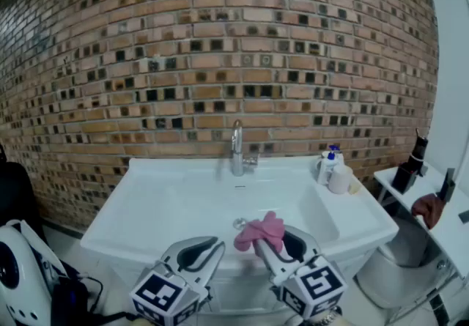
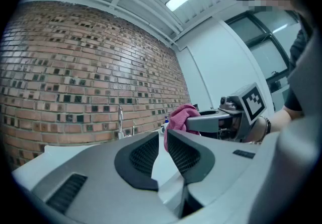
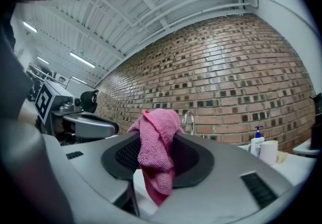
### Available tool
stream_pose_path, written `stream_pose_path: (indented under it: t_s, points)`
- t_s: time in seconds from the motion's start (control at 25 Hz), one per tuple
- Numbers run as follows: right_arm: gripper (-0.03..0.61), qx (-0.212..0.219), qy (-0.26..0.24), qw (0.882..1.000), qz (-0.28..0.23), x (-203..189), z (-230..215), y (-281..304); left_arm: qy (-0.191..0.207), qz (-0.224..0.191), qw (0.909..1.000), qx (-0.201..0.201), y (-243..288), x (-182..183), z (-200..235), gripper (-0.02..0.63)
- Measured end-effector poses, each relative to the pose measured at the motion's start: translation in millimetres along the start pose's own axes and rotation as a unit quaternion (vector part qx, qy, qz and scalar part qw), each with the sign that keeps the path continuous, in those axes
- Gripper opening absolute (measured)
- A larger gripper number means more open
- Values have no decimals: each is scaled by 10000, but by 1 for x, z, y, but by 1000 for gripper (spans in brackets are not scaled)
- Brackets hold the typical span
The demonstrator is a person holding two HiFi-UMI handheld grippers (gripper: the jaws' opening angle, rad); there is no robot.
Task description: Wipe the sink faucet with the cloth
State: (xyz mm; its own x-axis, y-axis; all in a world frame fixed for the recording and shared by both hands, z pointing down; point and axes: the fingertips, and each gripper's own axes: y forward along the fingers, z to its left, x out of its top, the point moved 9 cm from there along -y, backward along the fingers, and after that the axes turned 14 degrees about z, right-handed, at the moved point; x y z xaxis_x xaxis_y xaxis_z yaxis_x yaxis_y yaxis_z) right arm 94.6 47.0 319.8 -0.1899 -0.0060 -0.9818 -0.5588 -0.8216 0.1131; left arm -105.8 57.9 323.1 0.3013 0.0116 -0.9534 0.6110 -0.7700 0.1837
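A chrome faucet (image 1: 237,149) stands at the back of the white sink (image 1: 176,207), against the brick wall. My right gripper (image 1: 272,238) is shut on a pink cloth (image 1: 261,232), held near the sink's front edge, well short of the faucet. In the right gripper view the cloth (image 3: 156,152) is bunched between the jaws and hangs below them, with the faucet (image 3: 188,121) beyond. My left gripper (image 1: 205,250) is shut with nothing in it, beside the right one. In the left gripper view the cloth (image 2: 180,117) and the faucet (image 2: 121,123) show ahead.
A pump bottle (image 1: 329,163) and a white roll (image 1: 340,179) stand on the sink's right rim. A side table (image 1: 440,207) with dark bottles and a red object sits at the right. A white helmet-like object (image 1: 18,273) lies at the lower left.
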Motion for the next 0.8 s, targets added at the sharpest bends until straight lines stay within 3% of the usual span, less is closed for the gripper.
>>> stream_pose_path:
  t_s: [0.48,0.8]
  points:
    - [156,-14,-188,9998,-26,34,-53,65,-151,132,9998,-8,75,24,64,58]
    - [156,-40,-489,9987,-170,60,-78,95,92,164,9998,77,127,39,103,58]
